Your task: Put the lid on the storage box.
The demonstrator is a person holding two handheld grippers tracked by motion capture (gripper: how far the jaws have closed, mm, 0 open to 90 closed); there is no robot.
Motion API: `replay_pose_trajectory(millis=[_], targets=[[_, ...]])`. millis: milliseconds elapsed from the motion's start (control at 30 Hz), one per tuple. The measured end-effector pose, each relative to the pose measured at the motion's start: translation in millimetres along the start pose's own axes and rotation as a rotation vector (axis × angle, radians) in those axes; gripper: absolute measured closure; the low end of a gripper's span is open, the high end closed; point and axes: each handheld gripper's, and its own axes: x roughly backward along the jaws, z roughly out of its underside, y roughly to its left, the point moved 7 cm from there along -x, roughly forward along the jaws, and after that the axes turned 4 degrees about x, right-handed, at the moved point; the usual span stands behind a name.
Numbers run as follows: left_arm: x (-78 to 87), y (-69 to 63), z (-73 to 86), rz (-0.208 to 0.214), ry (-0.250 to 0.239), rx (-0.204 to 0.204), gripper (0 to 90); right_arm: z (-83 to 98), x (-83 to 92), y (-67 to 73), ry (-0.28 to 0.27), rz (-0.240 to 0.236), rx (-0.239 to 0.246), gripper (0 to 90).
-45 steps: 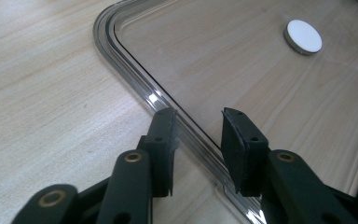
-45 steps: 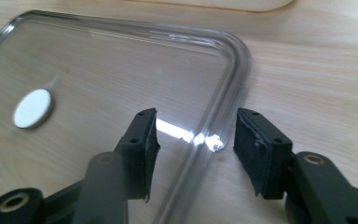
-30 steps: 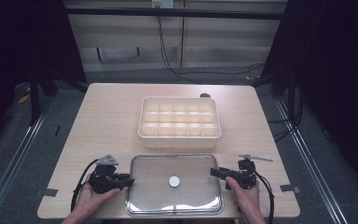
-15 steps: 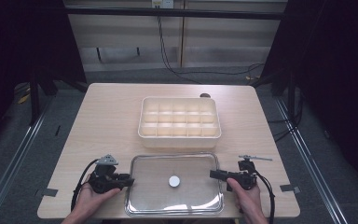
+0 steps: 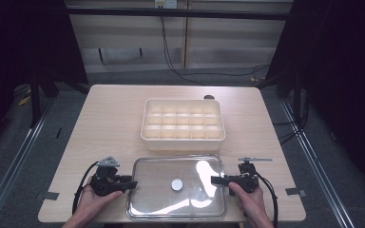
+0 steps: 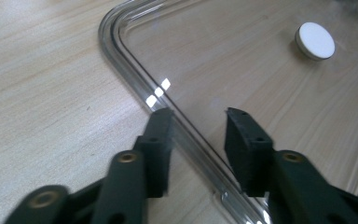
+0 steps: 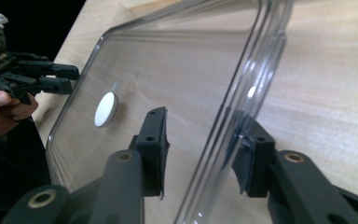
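A clear plastic lid [image 5: 157,190] with a white round knob [image 5: 176,184] lies flat near the table's front edge. My left gripper [image 5: 132,183] is at its left end. In the left gripper view the jaws [image 6: 198,116] have just been opening and stand apart astride the lid's rim [image 6: 135,60], with neither pad pressing on it. My right gripper [image 5: 215,180] is at the lid's right end. Its jaws [image 7: 200,121] have just been closing, with the rim [image 7: 242,88] between them. The left pad is still clear of the rim.
A cream box [image 5: 183,141] divided into several empty compartments stands just behind the lid, mid-table. Bare wooden table [image 5: 109,118] lies to its left and right. Cables run along the floor beyond the far edge.
Both hands have kept their places at the lid's two ends, and the lid has not shifted. The high view is too small to show the jaws moving.
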Motion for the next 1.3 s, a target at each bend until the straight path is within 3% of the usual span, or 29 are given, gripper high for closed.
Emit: replay_pose_trajectory(millis=[67,100,167,200,367,533,600,767,867,1000,1200,1300], targets=[[2.2,3.8,-0.1,-0.044,-0.006,0.0,44.9,-1.9,3.6,-1.2,-0.017,0.032,0.02,69.6],[3.1,5.7,0.2,-0.043,-0.013,0.005,44.0,-1.9,5.6,-4.1,-0.02,0.063,0.036,71.9],[5.1,11.3,1.0,-0.063,-0.025,-0.001,56.0,-0.2,5.8,-4.9,-0.021,0.028,0.014,71.1],[5.9,12.4,1.4,-0.054,-0.023,0.02,60.0,-1.0,7.0,-4.7,-0.036,0.001,-0.001,71.1],[2.8,7.2,0.3,-0.059,-0.02,-0.005,57.6,-1.2,0.3,2.8,-0.037,-0.092,-0.046,66.4],[2.7,7.9,-0.1,-0.039,-0.02,0.005,57.5,0.9,-8.8,9.9,0.009,-0.11,-0.004,61.5],[2.5,7.7,0.0,-0.032,-0.022,0.008,56.4,-1.3,-7.2,10.9,-0.01,-0.118,0.002,64.3],[1.2,5.9,-0.8,-0.02,-0.028,0.011,50.9,-9.2,2.4,20.1,-0.102,-0.197,0.046,70.2],[1.4,6.3,-0.7,-0.008,-0.03,0.014,46.4,-10.1,3.0,20.2,-0.111,-0.193,0.059,70.9],[4.2,9.7,-0.7,0.011,-0.027,0.054,36.1,-11.6,4.7,20.9,-0.126,-0.206,0.064,72.5],[4.3,8.9,-0.3,0.024,-0.029,0.058,30.9,-12.3,6.7,20.0,-0.133,-0.204,0.065,72.5],[3.1,5.9,-0.4,0.071,-0.021,0.068,31.4,-12.6,7.7,20.4,-0.135,-0.202,0.062,72.4]])
